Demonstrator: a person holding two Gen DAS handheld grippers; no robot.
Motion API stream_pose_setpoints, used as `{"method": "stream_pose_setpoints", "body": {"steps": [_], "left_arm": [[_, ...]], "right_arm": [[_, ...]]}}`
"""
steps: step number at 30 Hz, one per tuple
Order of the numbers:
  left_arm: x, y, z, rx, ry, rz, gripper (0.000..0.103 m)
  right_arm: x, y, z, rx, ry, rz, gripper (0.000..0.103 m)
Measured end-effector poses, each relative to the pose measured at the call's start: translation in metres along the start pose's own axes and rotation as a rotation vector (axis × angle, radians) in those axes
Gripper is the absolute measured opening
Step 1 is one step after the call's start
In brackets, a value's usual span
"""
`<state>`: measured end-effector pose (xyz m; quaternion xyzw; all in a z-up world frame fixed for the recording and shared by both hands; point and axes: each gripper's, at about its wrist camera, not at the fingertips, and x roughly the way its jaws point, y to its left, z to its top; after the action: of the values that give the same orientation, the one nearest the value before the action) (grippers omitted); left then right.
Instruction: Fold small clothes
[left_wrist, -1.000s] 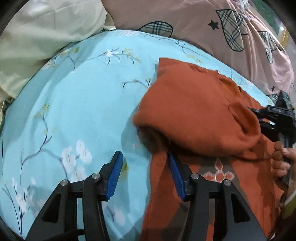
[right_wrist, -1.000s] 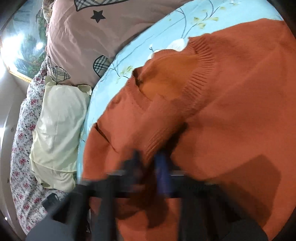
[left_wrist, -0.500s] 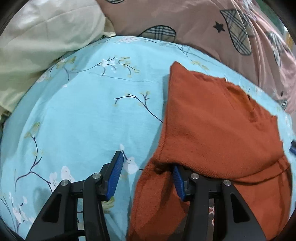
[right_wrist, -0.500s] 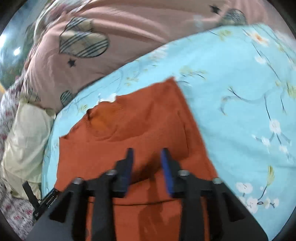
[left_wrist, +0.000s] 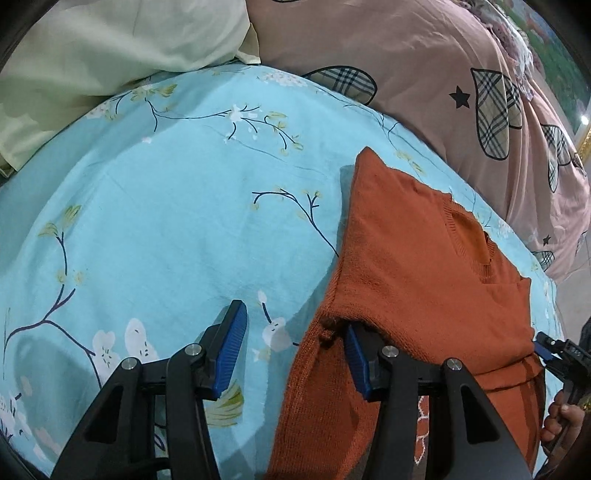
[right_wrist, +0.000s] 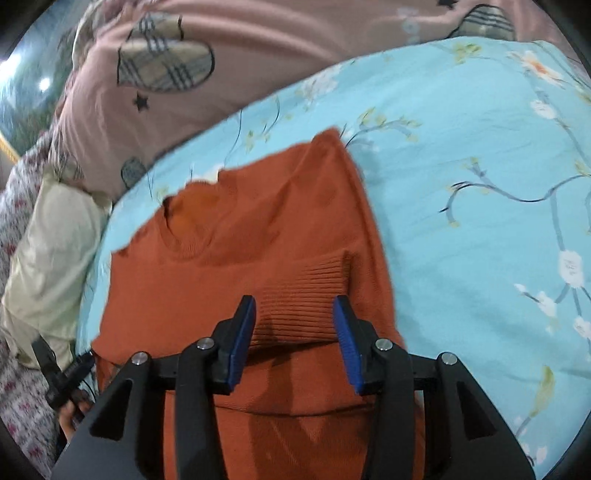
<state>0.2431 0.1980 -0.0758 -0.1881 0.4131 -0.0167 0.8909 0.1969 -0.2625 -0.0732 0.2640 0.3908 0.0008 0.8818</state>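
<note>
Across the lower right of the left wrist frame, an orange knit sweater (left_wrist: 424, 266) lies on a bed covered by a light blue floral sheet (left_wrist: 166, 221), its round neckline toward the frame's right and a folded layer lying over its body. The left gripper (left_wrist: 295, 349) occupies the bottom centre with its jaws apart: 1 blue pad (left_wrist: 231, 347) rests over bare sheet, while the other is tucked under the edge of the folded layer. The right gripper (left_wrist: 554, 352) appears at the right edge of that frame, held by a hand (left_wrist: 561, 424). In the right wrist frame, the right gripper (right_wrist: 294, 338) sits at the bottom centre above the sweater (right_wrist: 229, 258), jaws apart, with a ribbed cuff (right_wrist: 303, 295) lying between the 2 pads; whether the pads touch it cannot be told. A pink quilt (left_wrist: 424, 74) with plaid patches and black stars fills the upper right of the left wrist frame, and a pale green pillow (left_wrist: 110, 48) the upper left.
</note>
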Motion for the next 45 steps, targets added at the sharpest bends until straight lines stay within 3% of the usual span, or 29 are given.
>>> {"method": "stream_pose_setpoints", "body": {"steps": [1,2,4,6,8,10,11,12,14,20,22,23,24,28,31,33,36,41,45], "left_arm": [[0.000,0.000,0.000,0.001,-0.001,-0.002,0.053],[-0.001,0.000,0.000,0.002,-0.003,-0.003,0.053],[-0.001,-0.001,-0.001,0.006,-0.005,0.001,0.053],[0.000,-0.002,-0.001,0.013,-0.005,0.012,0.053],[0.000,-0.004,-0.002,0.022,-0.005,0.025,0.053],[0.000,-0.005,-0.002,0.026,-0.005,0.030,0.053],[-0.001,-0.005,-0.003,0.023,-0.006,0.026,0.053],[-0.001,-0.004,-0.003,0.020,-0.007,0.021,0.053],[-0.001,-0.002,-0.003,0.017,-0.008,0.014,0.053],[-0.001,-0.004,-0.004,0.033,-0.009,0.031,0.053],[-0.001,-0.004,-0.004,0.033,-0.008,0.030,0.053],[-0.001,-0.004,-0.004,0.032,-0.009,0.029,0.053],[-0.001,-0.004,-0.004,0.033,-0.009,0.031,0.053],[0.000,-0.007,-0.004,0.045,-0.010,0.044,0.053],[0.002,-0.010,-0.004,0.057,-0.006,0.058,0.054],[-0.001,-0.008,-0.004,0.050,0.001,0.044,0.054],[-0.011,-0.007,-0.009,0.084,0.036,0.003,0.054],[-0.039,-0.009,-0.015,0.129,0.068,-0.137,0.057],[-0.033,-0.024,0.007,0.150,0.034,-0.106,0.057]], "right_arm": [[0.003,0.002,0.000,-0.013,0.012,-0.001,0.037],[0.002,0.005,0.001,-0.017,0.021,0.015,0.004],[-0.016,0.006,0.003,0.045,0.017,0.109,0.001],[-0.046,0.008,0.006,0.131,-0.053,0.250,0.001],[-0.072,0.016,0.014,0.122,-0.142,0.195,0.001],[-0.072,0.024,0.025,0.037,-0.173,0.071,0.004],[-0.063,0.024,0.028,0.022,-0.135,0.036,0.018],[-0.050,0.021,0.029,0.022,-0.074,0.005,0.042],[-0.032,0.013,0.023,0.030,-0.025,-0.008,0.059],[0.006,-0.008,-0.003,0.023,0.055,-0.039,0.059],[0.009,-0.005,-0.003,-0.001,0.047,-0.026,0.048],[0.006,-0.003,-0.002,-0.007,0.046,-0.022,0.024],[0.002,-0.001,-0.001,-0.002,0.052,0.009,0.016],[-0.053,0.017,0.002,0.087,-0.014,0.201,0.016],[-0.067,0.019,0.018,0.133,-0.070,0.160,0.023],[-0.061,0.014,0.028,0.140,-0.112,0.054,0.056],[-0.046,0.005,0.026,0.169,-0.081,0.029,0.058],[-0.030,0.007,0.003,0.077,-0.033,0.014,0.058],[-0.004,0.004,-0.004,0.051,0.023,-0.023,0.058]]}}
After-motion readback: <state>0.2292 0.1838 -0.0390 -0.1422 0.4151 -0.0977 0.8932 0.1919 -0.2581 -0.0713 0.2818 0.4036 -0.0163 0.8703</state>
